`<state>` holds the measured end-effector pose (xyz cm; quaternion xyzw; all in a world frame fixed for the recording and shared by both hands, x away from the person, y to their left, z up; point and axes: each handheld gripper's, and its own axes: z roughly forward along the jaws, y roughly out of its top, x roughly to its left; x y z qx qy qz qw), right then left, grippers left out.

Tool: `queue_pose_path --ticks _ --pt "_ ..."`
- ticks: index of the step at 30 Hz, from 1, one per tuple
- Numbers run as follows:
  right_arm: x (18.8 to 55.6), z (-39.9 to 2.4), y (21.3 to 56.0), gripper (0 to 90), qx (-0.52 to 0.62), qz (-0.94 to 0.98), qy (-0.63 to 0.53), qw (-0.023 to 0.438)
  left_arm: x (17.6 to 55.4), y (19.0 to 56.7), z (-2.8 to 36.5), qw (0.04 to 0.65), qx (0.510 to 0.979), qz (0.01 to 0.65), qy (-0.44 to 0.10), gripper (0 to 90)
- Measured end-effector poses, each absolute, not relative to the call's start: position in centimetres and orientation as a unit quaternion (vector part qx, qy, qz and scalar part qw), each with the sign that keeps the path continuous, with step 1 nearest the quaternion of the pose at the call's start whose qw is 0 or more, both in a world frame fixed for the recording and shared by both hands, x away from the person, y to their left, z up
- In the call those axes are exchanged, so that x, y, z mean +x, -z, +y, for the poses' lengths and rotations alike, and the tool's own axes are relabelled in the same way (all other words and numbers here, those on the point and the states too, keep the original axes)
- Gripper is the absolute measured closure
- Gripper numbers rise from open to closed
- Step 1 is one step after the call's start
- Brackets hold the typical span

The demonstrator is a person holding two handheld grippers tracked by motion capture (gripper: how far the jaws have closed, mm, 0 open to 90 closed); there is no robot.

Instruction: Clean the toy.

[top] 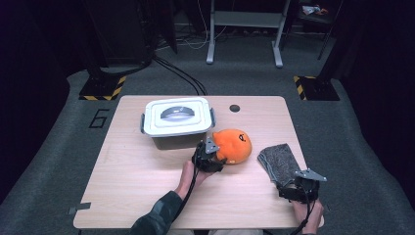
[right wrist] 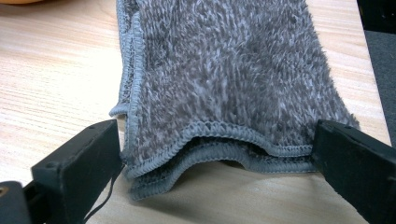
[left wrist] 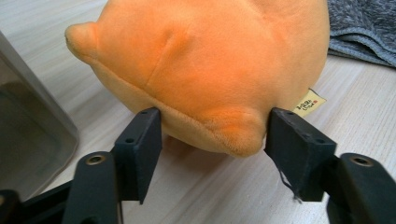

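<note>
- Round orange plush toy [top: 234, 145]: just right of lidded grey plastic box [top: 177, 121], long axis level, pointed nub toward the box.
- Left gripper [left wrist: 212, 133]: jaws narrowed, pinching the toy's lower bulge.
- Right gripper [right wrist: 217, 154]: wide, flanking folded grey towel [right wrist: 224, 74].

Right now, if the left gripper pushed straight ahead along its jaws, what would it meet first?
The orange plush toy: the left gripper already has the toy's lower bulge between its jaws, seemingly touching both pads.

The lidded box [top: 178, 122] kept its contents hidden; the plush's tag [left wrist: 309, 102] print was too small to read.
</note>
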<state>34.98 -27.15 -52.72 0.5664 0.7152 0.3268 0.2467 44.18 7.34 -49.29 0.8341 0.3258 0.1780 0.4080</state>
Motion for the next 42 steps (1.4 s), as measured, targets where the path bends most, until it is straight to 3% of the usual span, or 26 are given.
queue_pose_path --ticks 18,42 --pt "35.2 -27.1 52.8 2.0 0.565 0.721 -0.32 0.244 43.9 49.3 7.0 0.413 0.84 0.307 -0.174 74.0" --pt "35.1 -27.1 52.7 1.5 0.572 0.713 -0.324 0.245 40.7 46.5 9.0 0.494 0.818 0.266 -0.125 80.1"
